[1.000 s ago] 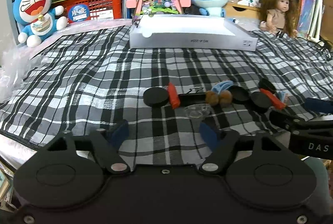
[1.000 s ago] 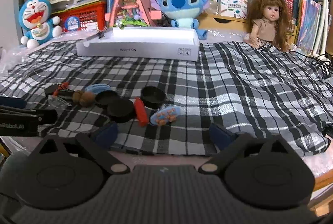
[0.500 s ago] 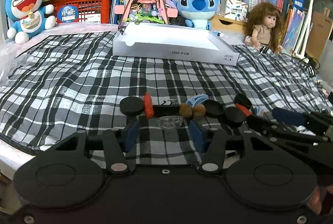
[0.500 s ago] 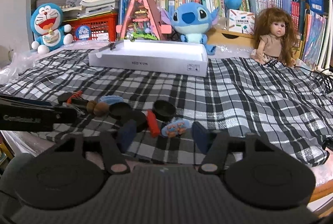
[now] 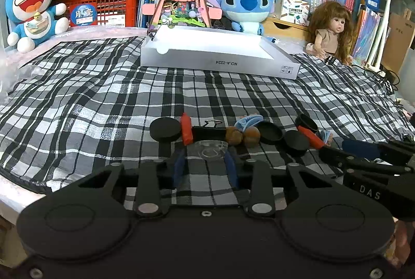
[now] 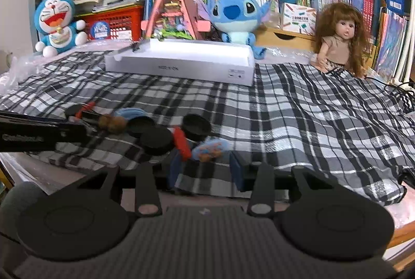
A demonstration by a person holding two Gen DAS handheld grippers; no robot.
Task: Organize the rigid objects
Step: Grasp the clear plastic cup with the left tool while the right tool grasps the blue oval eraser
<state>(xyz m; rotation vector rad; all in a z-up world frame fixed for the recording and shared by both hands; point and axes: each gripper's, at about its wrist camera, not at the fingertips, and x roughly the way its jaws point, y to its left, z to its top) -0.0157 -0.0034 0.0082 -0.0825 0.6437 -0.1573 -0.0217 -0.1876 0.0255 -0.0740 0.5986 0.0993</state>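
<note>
A row of small rigid things lies across the near part of the plaid cloth (image 5: 109,97). In the left wrist view a clear shallow dish (image 5: 211,149) sits at the front of the row, right at the tips of the left gripper (image 5: 205,166), whose blue pads (image 5: 179,167) have just been closing in; the dish lies between them at the tips, but whether the pads press its rim I cannot tell. Behind it a black disc (image 5: 166,129) lies flat, a red stick (image 5: 186,129) touches it with its long axis running away from the camera, and a black binder clip (image 5: 208,130) lies crosswise, beside two brown nuts (image 5: 242,136).

In the right wrist view the right gripper (image 6: 205,168) has also just been closing; its jaws stand partly apart, with a small blue toy with orange spots (image 6: 210,148) just beyond the tips, not clamped. A second red stick (image 6: 181,143) lies just left of it, slanting away leftward, beside black round lids (image 6: 155,140).

Farther back rests a white flat box (image 5: 215,53), long axis across the view.
</note>
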